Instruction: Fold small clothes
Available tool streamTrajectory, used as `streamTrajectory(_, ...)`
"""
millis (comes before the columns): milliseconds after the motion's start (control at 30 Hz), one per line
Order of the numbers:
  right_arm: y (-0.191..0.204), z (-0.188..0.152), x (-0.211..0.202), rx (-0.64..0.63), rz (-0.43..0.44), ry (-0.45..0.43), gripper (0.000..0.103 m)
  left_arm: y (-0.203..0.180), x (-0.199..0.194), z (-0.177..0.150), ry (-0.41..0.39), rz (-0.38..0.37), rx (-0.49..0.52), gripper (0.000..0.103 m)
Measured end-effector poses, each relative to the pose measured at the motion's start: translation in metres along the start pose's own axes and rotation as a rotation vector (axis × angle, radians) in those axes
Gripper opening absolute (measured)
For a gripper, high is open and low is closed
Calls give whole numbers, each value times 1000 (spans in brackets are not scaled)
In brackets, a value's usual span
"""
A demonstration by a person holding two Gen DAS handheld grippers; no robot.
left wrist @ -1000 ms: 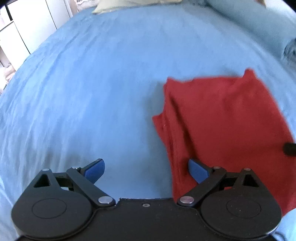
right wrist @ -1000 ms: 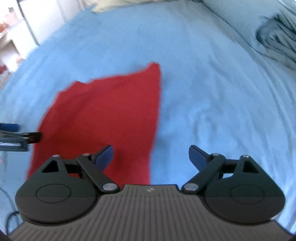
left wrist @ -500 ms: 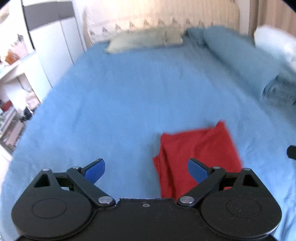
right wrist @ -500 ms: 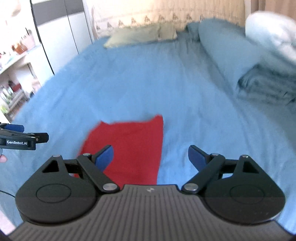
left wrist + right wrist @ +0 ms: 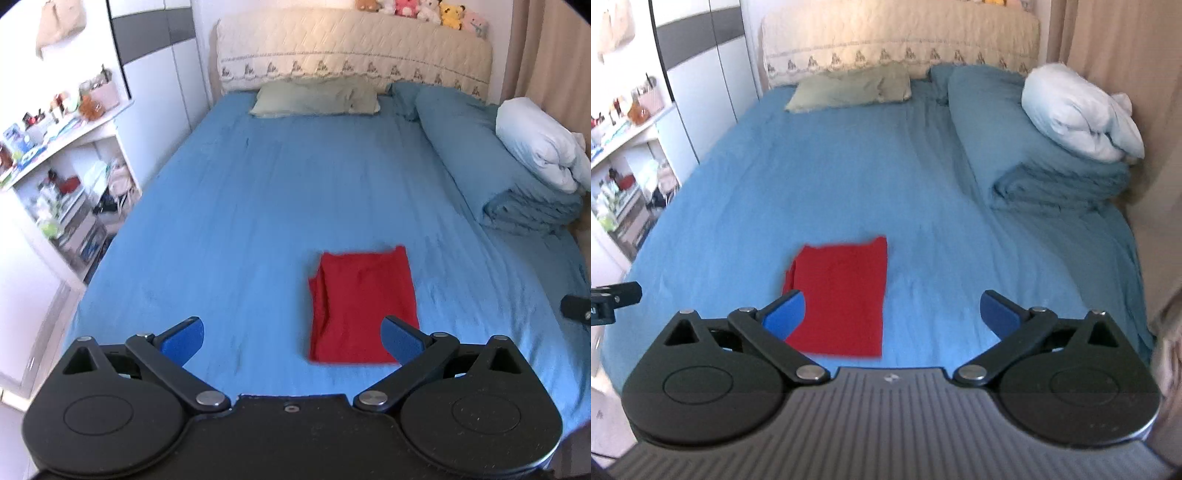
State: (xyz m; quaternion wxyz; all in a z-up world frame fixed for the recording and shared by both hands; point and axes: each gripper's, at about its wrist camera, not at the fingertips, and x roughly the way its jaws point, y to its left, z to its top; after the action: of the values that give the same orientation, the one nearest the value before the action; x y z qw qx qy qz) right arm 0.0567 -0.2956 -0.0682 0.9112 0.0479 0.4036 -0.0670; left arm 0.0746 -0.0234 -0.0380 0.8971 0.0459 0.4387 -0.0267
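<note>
A small red garment (image 5: 364, 302) lies folded into a neat rectangle on the blue bed sheet (image 5: 240, 221), near the foot of the bed. It also shows in the right wrist view (image 5: 842, 295). My left gripper (image 5: 293, 338) is open and empty, held high above and behind the garment, which sits toward its right finger. My right gripper (image 5: 892, 314) is open and empty, also high and back, with the garment by its left finger. The tip of the left gripper (image 5: 613, 299) shows at the right wrist view's left edge.
A green pillow (image 5: 314, 98) lies at the headboard. A rolled blue duvet (image 5: 480, 147) with a white pillow (image 5: 535, 147) and folded blue bedding (image 5: 532, 214) runs along the right side. Cluttered white shelves (image 5: 55, 166) stand left of the bed.
Both grippers have pulled up and back from the garment, which now looks small and far below. The whole bed has come into view. The garment stays folded on the sheet.
</note>
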Motion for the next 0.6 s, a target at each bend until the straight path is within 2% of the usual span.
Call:
streamTrajectory(133, 3, -19, -31, 1, -1, 98, 103, -3, -25, -17, 32, -20, -13, 103)
streamTrajectory(267, 11, -39, -47, -20, -25, 145, 103, -9, -38, -32, 52, -41, -6, 103)
streamTrajectory(400, 17, -48, -51, -12, -27, 168, 103, -18, -43, -38, 38, -23, 50, 103)
streamTrajectory(600, 23, -48, -55, -2, -34, 165, 103, -16, -47, -39, 19, -35, 55, 103)
